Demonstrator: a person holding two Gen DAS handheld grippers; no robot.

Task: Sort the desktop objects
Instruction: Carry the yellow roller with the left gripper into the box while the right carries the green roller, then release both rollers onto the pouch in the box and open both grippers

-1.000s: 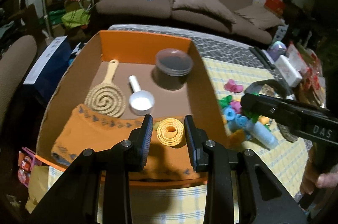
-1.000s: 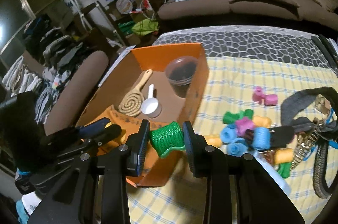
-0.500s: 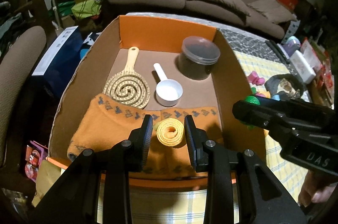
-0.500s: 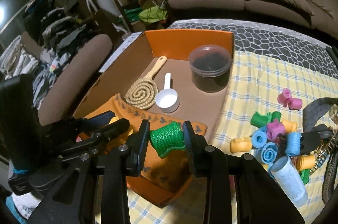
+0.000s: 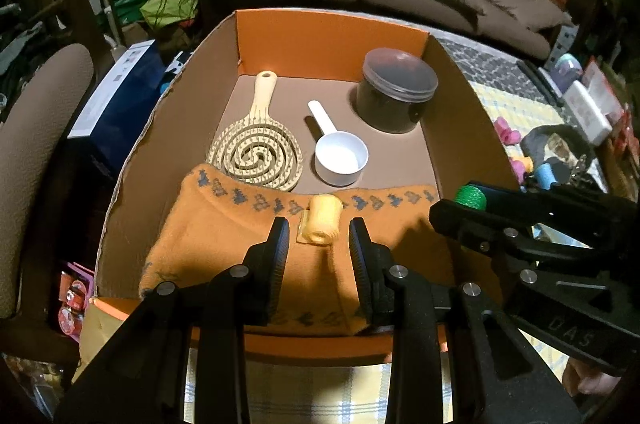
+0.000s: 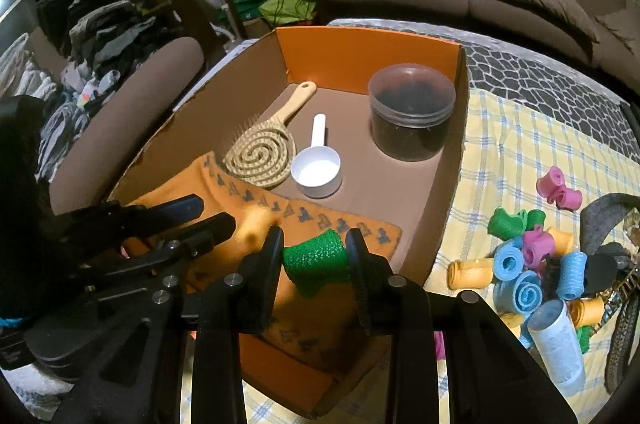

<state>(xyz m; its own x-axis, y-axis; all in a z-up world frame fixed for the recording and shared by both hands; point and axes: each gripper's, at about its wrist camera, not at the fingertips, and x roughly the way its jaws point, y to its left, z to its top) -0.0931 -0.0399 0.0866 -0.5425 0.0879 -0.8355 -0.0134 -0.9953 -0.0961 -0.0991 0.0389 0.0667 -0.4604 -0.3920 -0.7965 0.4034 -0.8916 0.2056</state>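
The yellow roller (image 5: 322, 220) lies on the orange cloth (image 5: 224, 224) inside the cardboard box (image 5: 332, 41), just ahead of the left gripper (image 5: 319, 244), whose jaws stand apart with clear gaps on both sides of it; nothing is held. The green roller (image 6: 316, 258) sits pinched between the jaws of the right gripper (image 6: 314, 260), suspended above the near end of the same cloth.

Step in hand, by judgement: depositing rollers into the box. The yellow one appears delivered; the green one awaits release. The next move calls for opening the right jaws over the cloth, clear of the left gripper close alongside.

Box contents beyond the grippers: a spiral hairbrush (image 5: 256, 151), a white scoop (image 5: 340, 159) and a lidded dark jar (image 5: 396, 91). To the right, on the desk (image 6: 516, 151), a heap of loose rollers (image 6: 528, 264) remains unsorted.
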